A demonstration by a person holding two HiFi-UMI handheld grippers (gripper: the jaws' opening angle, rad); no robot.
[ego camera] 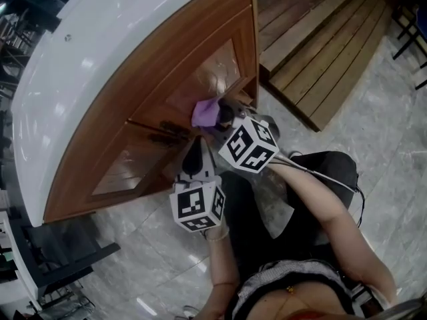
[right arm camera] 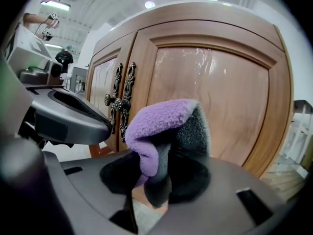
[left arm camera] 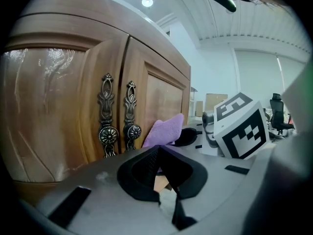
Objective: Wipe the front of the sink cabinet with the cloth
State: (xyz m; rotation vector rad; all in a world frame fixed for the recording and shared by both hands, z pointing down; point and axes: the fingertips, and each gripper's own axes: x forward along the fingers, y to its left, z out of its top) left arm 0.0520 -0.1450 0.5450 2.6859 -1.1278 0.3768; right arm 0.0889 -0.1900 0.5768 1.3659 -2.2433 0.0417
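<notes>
Right tongs [right arm camera: 170,131] pinching cloth [right arm camera: 151,121], centre frame, at cabinet [right arm camera: 215,97] door; contact unclear. Left tongs [left arm camera: 159,152] pressed together, empty, lower centre.

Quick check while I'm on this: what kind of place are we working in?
Probably a staged test space or showroom, not a home bathroom: the sink cabinet stands on open marble-look floor beside a wooden platform, with an office chair beyond.

No readable text or labels
</notes>
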